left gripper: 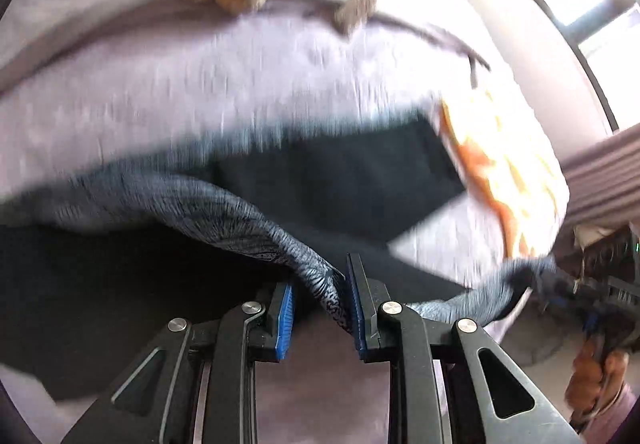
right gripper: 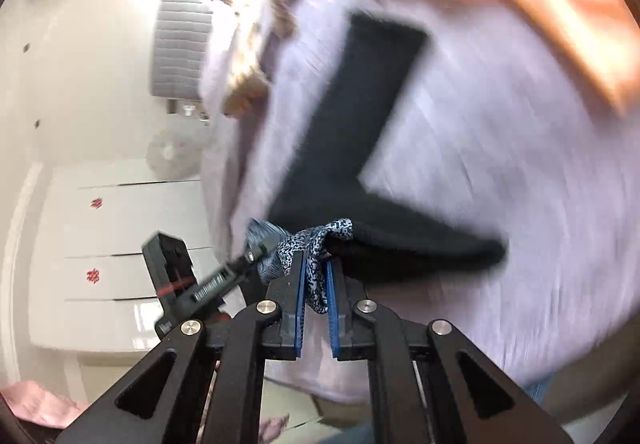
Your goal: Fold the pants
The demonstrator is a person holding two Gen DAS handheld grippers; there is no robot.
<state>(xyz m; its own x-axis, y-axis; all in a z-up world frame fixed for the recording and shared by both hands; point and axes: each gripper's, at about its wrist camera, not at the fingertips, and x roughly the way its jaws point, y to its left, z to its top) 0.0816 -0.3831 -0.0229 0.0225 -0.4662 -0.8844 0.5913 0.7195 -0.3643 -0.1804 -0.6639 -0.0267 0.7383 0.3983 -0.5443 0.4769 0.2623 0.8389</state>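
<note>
Both grippers, left gripper [left gripper: 320, 304] and right gripper [right gripper: 316, 284], have jaws clamped on the pants [left gripper: 328, 179] waistband; keep tension even, edges aligned.

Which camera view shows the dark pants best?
The right wrist view shows the dark pants best: both legs spread across the lilac bed cover. The right tool grips their patterned waistband. The left wrist view shows only one leg and the waistband in the left tool.
</note>
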